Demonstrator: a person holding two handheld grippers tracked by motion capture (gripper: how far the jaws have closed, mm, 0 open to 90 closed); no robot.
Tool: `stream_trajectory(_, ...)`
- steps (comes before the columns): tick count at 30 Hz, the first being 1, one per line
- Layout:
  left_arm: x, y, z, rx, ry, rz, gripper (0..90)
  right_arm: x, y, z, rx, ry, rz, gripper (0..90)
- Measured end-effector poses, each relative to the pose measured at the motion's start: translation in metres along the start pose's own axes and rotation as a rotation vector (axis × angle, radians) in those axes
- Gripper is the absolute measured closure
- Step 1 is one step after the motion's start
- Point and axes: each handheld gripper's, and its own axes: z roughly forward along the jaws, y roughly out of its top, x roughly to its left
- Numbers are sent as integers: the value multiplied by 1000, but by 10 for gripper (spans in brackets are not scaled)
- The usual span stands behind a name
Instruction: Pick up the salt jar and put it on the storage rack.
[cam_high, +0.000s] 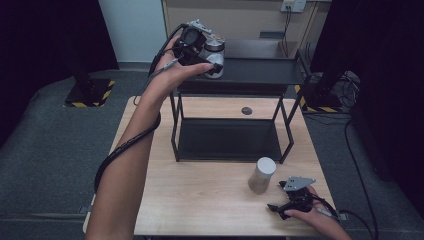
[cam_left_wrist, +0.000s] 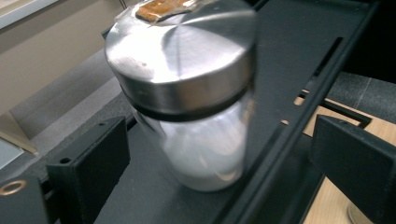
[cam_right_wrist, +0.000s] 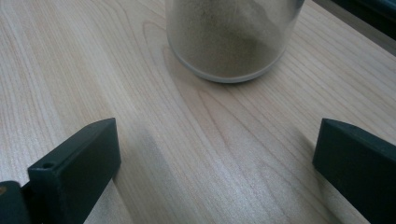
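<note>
Jar with white powder, high view: the steel-lidded jar (cam_high: 215, 56) stands on the top shelf of the black rack (cam_high: 260, 72), at its left end, with the left gripper (cam_high: 207, 62) right at it, held up by the person's left forearm.
Step in hand, high view: by my reading the jar is set down on the shelf and the hand is letting go; placing looks done for this one.
Second jar, high view: a jar of brownish powder (cam_high: 261, 175) stands on the wooden table (cam_high: 200, 200) in front of the rack, near the right gripper (cam_high: 278, 209), which rests low on the table, apart from it.
Left gripper view: the white jar (cam_left_wrist: 196, 116) stands upright on the dark shelf (cam_left_wrist: 285, 70), between the two black jaws; the jaws stand wide and neither pad presses on the glass, so nothing is gripped.
Next move, left: probably a straight pull back, jaws kept wide so they do not catch the lid (cam_left_wrist: 182, 56) and tip the jar.
Right gripper view: jaws stand wide apart over bare wood; the brown-powder jar (cam_right_wrist: 233, 42) is ahead of them, not yet between them.
Next move, right: likely to go forward until the jaws flank the jar, then close on it.
In the way: the rack's front posts and the upper shelf edge stand between that jar and either shelf; the left arm also crosses the rack's left side.
</note>
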Motion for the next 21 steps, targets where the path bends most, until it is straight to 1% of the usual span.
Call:
stream_trajectory(5, -7, -6, -14, -9, 9, 19, 40, 0, 0, 0, 0, 0, 0, 17)
stream_trajectory(6, -7, -6, -14, -9, 9, 19, 40, 0, 0, 0, 0, 0, 0, 17)
stream_trajectory(9, -11, -10, -21, -14, 0, 32, 41, 0, 0, 0, 0, 0, 0, 17)
stream_trajectory(10, -10, -13, -26, -19, -26, 42, 52, 0, 0, 0, 0, 0, 0, 17)
stream_trajectory(11, -10, -15, -28, -22, -38, 51, 51, 0, 0, 0, 0, 0, 0, 17)
stream_trajectory(12, -10, -15, -28, -22, -38, 51, 52, 0, 0, 0, 0, 0, 0, 17)
stream_trajectory(14, -11, -18, -31, -17, -58, 72, 52, 0, 0, 0, 0, 0, 0, 17)
stream_trajectory(15, -12, -19, -32, -12, -63, 82, 52, 0, 0, 0, 0, 0, 0, 18)
stream_trajectory(17, -13, -24, -33, -3, -95, 104, 51, 0, 0, 0, 0, 0, -1, 17)
stream_trajectory(18, -14, -26, -33, 1, -104, 113, 51, 0, 0, 0, 1, 0, -1, 17)
stream_trajectory(21, -21, -32, -31, 13, -136, 151, 51, 0, 0, 0, 0, 0, -1, 17)
